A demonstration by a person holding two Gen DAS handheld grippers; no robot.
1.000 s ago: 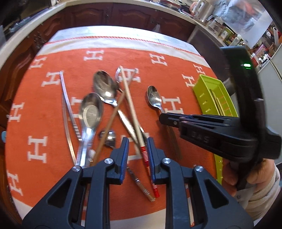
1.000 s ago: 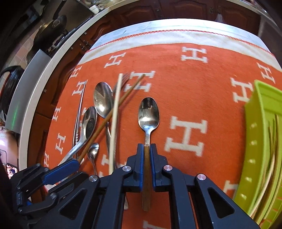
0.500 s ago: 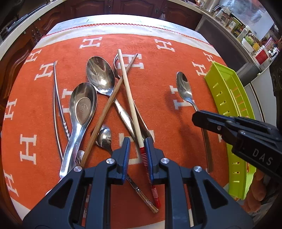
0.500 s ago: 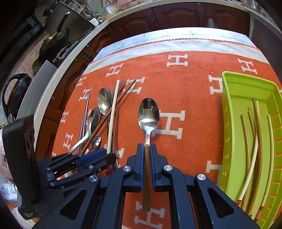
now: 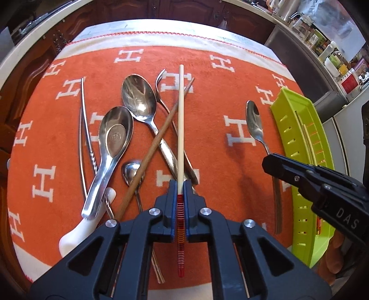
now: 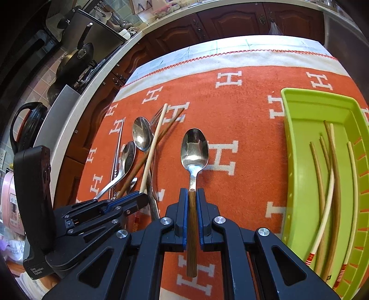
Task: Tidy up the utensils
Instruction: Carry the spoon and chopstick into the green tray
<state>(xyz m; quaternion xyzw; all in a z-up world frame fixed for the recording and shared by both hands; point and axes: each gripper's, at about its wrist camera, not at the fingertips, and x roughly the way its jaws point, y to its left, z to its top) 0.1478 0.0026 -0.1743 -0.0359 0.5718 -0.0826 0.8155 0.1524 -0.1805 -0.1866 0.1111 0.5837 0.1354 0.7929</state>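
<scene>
Kitchen setting: dark wooden cabinets (image 6: 233, 20) are seen behind a table covered by an orange cloth (image 5: 207, 110) patterned with white H letters; pans are stacked on a stove at the left of the right wrist view.

Left gripper (image 5: 180, 191): jaws are closed tight on a pale chopstick (image 5: 181, 120) with a red-striped end, gripped just above the stripes. The pale tip is pointed away, above the pile.

Right gripper (image 6: 192, 196): jaws are closed on the wooden handle of a steel spoon (image 6: 194, 147); the bowl is held forward, clear of the cloth, with its shadow cast below. The same spoon is seen in the left wrist view, just left of the tray.

Loose pile on the cloth, counted in the left wrist view:
- one large steel spoon (image 5: 138, 99)
- one deep soup spoon (image 5: 115, 136), stamped in its bowl
- one small spoon (image 5: 131, 170), partly covered
- one brown chopstick (image 5: 156, 143), crossed under the pale one
- one fork (image 5: 161, 78), tines only partly shown
- one pair of thin metal tongs (image 5: 81, 129)
- one white handle (image 5: 76, 233), its item not identifiable

Green slotted tray (image 6: 304, 161), at the right edge of the cloth: about five chopsticks (image 6: 332, 175) are laid inside, brown and pale mixed, two with red-striped ends. The exact count is blurred by overlap.
</scene>
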